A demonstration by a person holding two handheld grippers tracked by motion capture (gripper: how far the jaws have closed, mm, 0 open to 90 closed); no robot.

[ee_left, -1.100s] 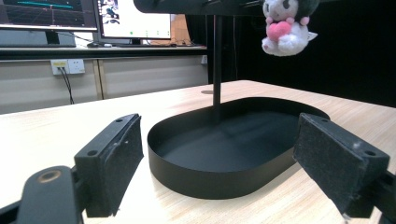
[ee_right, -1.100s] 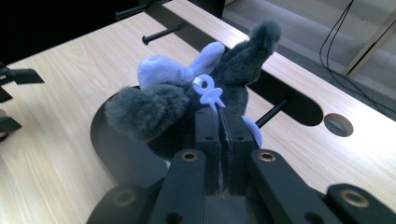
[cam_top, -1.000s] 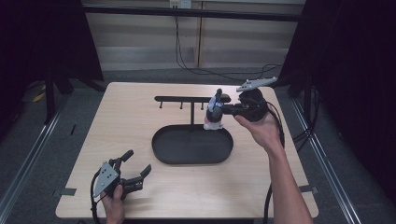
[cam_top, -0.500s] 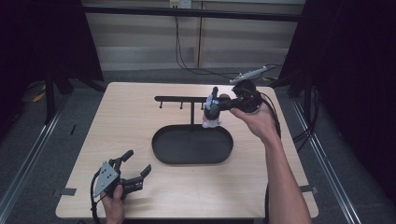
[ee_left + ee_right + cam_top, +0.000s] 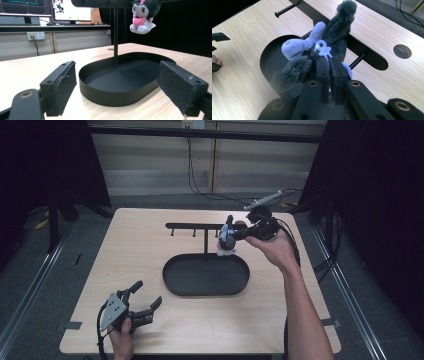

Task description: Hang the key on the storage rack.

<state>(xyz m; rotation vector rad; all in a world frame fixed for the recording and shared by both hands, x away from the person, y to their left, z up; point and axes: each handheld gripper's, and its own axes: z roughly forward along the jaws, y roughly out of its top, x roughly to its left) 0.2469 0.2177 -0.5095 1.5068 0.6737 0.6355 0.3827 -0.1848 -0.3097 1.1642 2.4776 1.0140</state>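
Since a second ago, the right tool (image 5: 231,233) has carried the plush keychain toy (image 5: 226,241) slightly left and farther up toward the hanger bar (image 5: 195,226) of the black stand; the left tool (image 5: 142,303) has not shifted. In the right gripper view the jaws are pressed together on the toy's pale blue clasp (image 5: 323,50), with a peg (image 5: 357,60) of the bar just beyond. The toy dangles at the bar's right end, above the far right rim of the oval tray (image 5: 206,275). The left tool rests on the worktop (image 5: 130,250) at the near left, jaws spread wide and holding nothing. Hanging appears to be the step in hand. Next, I judge, the clasp loop must slide over a peg before the grip lets go.
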